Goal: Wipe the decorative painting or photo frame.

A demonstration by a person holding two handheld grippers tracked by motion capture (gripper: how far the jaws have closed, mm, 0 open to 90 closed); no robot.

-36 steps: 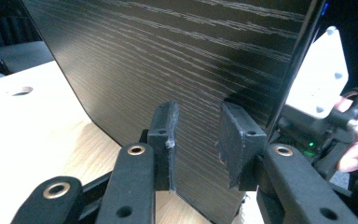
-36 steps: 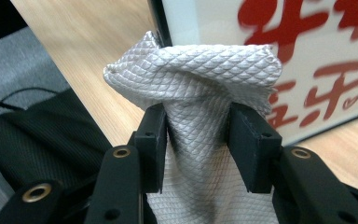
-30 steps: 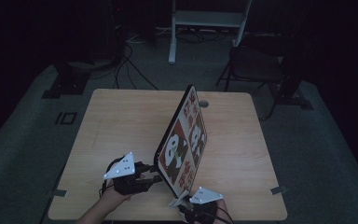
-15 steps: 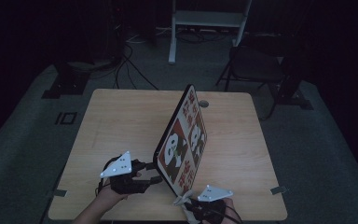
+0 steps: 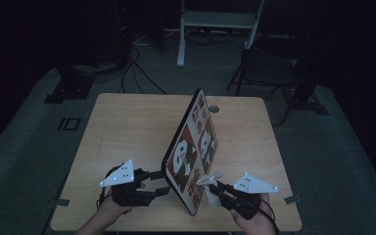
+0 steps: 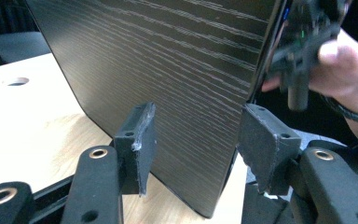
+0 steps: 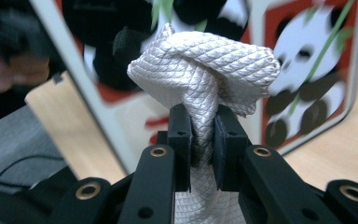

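A dim lab or studio-like test room: a bare wooden table (image 5: pixel 127 127) with a cable hole stands alone on grey carpet (image 5: pixel 24 142), ringed by darkness. Behind it, loose cables (image 5: pixel 137 68) snake across the floor past black equipment stands (image 5: pixel 71 83), a white metal frame (image 5: pixel 215 24) and a dark chair (image 5: pixel 269 68).
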